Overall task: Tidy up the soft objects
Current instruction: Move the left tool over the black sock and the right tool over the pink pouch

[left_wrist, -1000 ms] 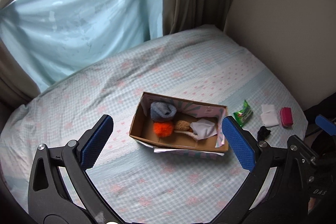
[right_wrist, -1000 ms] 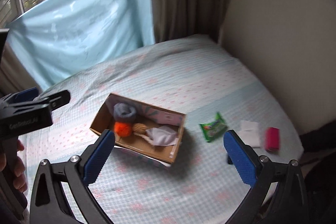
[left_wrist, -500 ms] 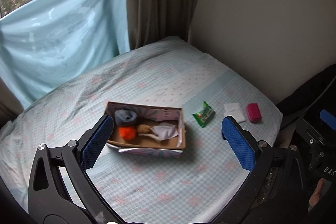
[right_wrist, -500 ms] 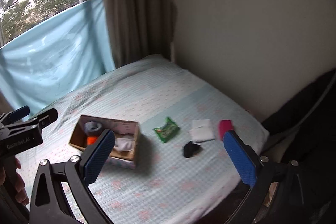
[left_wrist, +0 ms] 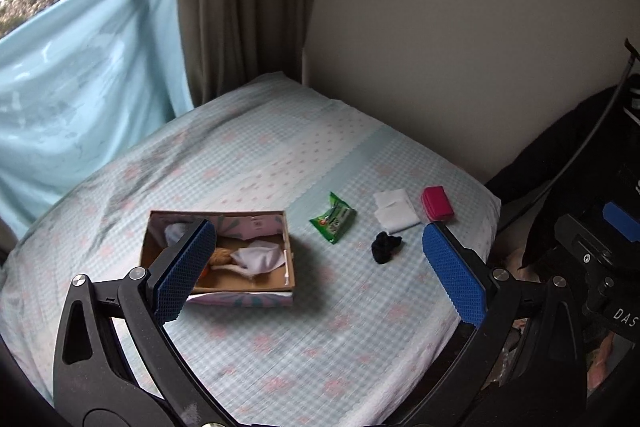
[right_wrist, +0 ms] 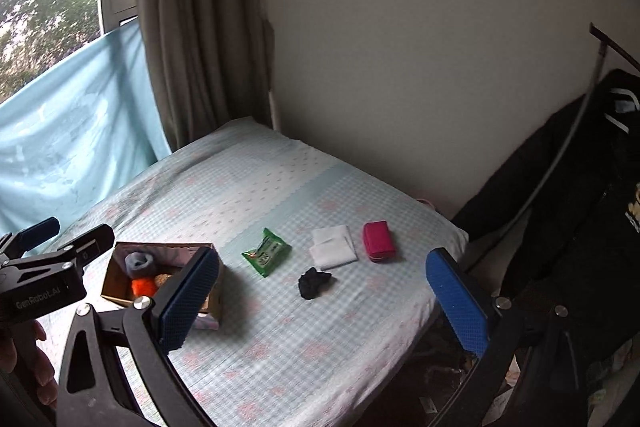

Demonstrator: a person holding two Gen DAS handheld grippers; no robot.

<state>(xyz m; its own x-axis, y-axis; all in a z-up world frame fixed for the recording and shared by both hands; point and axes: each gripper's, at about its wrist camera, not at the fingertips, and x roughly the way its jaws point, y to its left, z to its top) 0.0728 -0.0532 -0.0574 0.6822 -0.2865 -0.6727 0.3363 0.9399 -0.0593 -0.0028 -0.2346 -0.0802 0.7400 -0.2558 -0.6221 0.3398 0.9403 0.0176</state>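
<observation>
Both blue-padded grippers, left (left_wrist: 318, 269) and right (right_wrist: 320, 303), hang spread wide, holding nothing. Beyond the right one lies a crumpled black sock (right_wrist: 314, 282), farther a white folded cloth (right_wrist: 333, 247); leftward, the open cardboard box (right_wrist: 216, 297).

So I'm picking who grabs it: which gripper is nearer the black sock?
Right, probably. The right gripper hovers open with the black sock centred between its fingers; the left gripper, also open, has it off toward its right finger.
</observation>
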